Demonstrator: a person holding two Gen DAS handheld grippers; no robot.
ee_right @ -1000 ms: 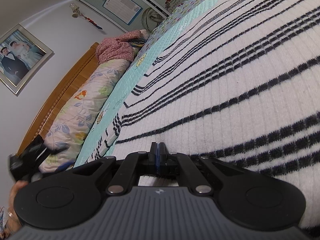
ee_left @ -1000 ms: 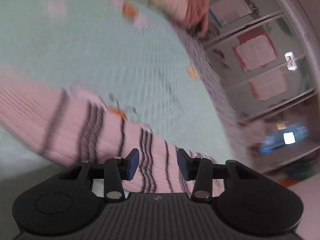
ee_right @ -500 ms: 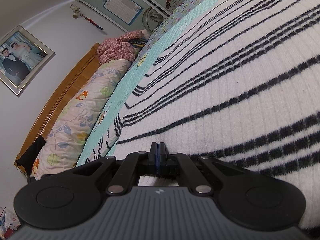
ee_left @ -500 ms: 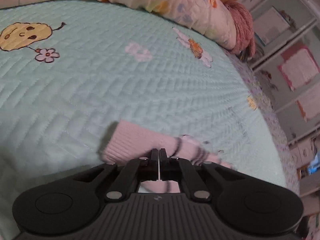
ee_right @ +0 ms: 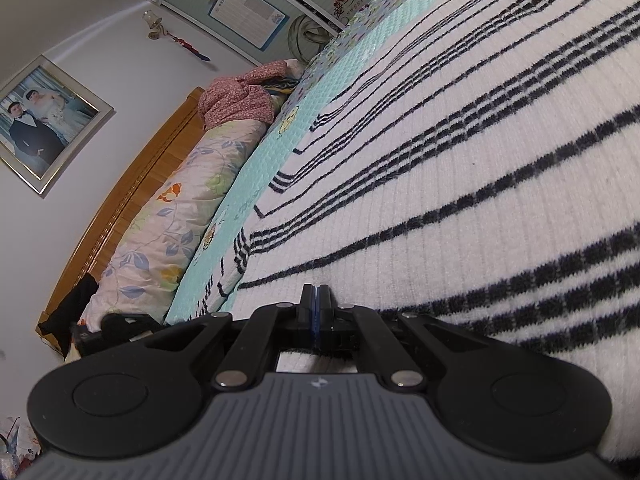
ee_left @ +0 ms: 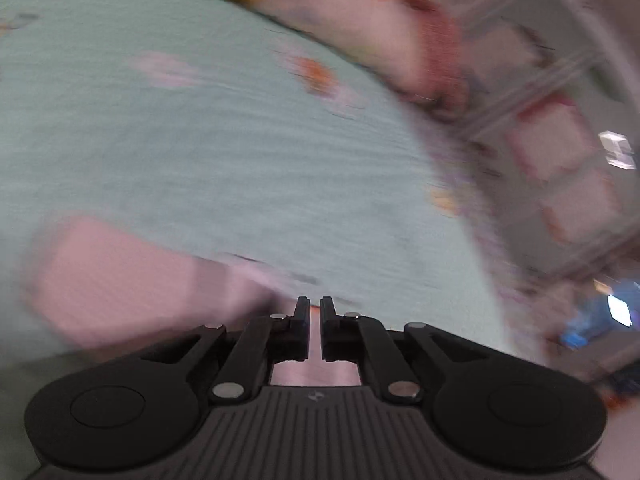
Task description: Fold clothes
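**Mia:** What does the left view show?

**Ben:** It is all blurry. The left hand-held gripper (ee_left: 314, 312) has its fingers almost together, with a thin gap. Pale knit shows in that gap and under it, so I think it is pinching the sleeve (ee_left: 120, 276). The sleeve lies ahead and to the left of it, on the green bed cover (ee_left: 240, 152).

**Mia:** And the right view?

**Ben:** The right hand-held gripper (ee_right: 316, 300) is clenched tight. It looks empty and sits low on the striped sweater (ee_right: 460, 184), which lies flat ahead and to the right.

**Mia:** Which step is this?

**Ben:** I think the sleeve is being folded in. Next, the left one must carry it over the sweater body and lay it flat.

**Mia:** What changed?

**Ben:** One second ago the left fingers were wide apart over the stripes. Half a second ago they were shut on the cuff. The right one has stayed put.
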